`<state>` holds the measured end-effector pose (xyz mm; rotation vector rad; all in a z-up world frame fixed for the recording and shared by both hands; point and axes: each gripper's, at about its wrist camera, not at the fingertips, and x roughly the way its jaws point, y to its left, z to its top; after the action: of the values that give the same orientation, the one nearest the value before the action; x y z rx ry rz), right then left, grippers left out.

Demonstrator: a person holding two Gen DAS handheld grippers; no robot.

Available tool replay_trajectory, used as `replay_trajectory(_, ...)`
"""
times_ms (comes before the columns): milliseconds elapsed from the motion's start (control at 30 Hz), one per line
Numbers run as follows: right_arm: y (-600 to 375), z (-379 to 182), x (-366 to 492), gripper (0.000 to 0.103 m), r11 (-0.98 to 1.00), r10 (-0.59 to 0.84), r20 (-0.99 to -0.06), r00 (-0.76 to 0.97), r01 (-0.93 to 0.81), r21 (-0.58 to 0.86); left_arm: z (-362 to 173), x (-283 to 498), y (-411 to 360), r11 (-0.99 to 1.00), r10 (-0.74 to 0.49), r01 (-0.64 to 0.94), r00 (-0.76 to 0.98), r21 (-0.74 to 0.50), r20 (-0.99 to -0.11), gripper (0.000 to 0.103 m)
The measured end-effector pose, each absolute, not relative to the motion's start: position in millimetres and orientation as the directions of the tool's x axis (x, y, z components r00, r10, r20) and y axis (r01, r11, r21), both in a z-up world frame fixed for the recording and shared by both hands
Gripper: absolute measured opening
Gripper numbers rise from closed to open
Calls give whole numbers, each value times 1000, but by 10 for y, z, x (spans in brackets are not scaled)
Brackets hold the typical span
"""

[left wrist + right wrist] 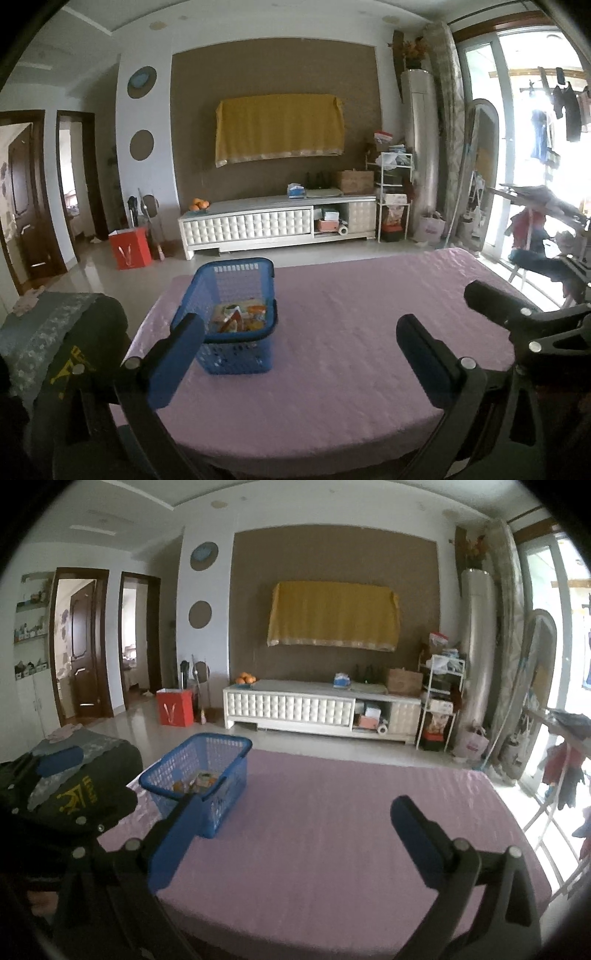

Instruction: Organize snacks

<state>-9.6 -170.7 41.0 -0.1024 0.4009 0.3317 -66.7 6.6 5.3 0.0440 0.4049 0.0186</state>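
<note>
A blue plastic basket (pixel 236 354) stands on the pink-clothed table (pixel 369 288), toward its left side. Several snack packets (pixel 240 319) lie in the bottom of it. My left gripper (pixel 299 332) hovers open over the near part of the table, its left finger in front of the basket and nothing between the fingers. The right wrist view shows the basket (pixel 229 775) at the left with snacks (pixel 195 781) inside. My right gripper (pixel 295 812) is open and empty, to the right of the basket. One of its fingers (pixel 487 299) shows at the right of the left wrist view.
A dark garment with yellow print (pixel 81 354) lies over something at the table's left edge. Beyond the table are a white TV cabinet (pixel 258 225), a red bag (pixel 129 247) on the floor and a clothes rack (pixel 546 206) by the window at right.
</note>
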Motion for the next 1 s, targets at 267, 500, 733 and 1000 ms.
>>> replay_trajectory(267, -1729, 407, -203, 103, 941, 302, -398, 866, -338, -22, 64, -697, 39, 999, 33, -14, 921, 50, -387, 103)
replay_trajectory(500, -1735, 411, -260, 103, 941, 305, -396, 866, -338, -15, 61, -727, -7, 998, 36, -16, 922, 56, -385, 103)
replay_trajectory(733, -1716, 409, -296, 103, 938, 312, -399, 862, -346, -15, 84, -783, -21, 998, 41, -22, 923, 54, -382, 103)
replay_trajectory(1000, -1724, 442, -331, 103, 936, 319, -400, 859, -352, -10, 124, -818, -56, 998, 55, -34, 924, 61, -378, 103)
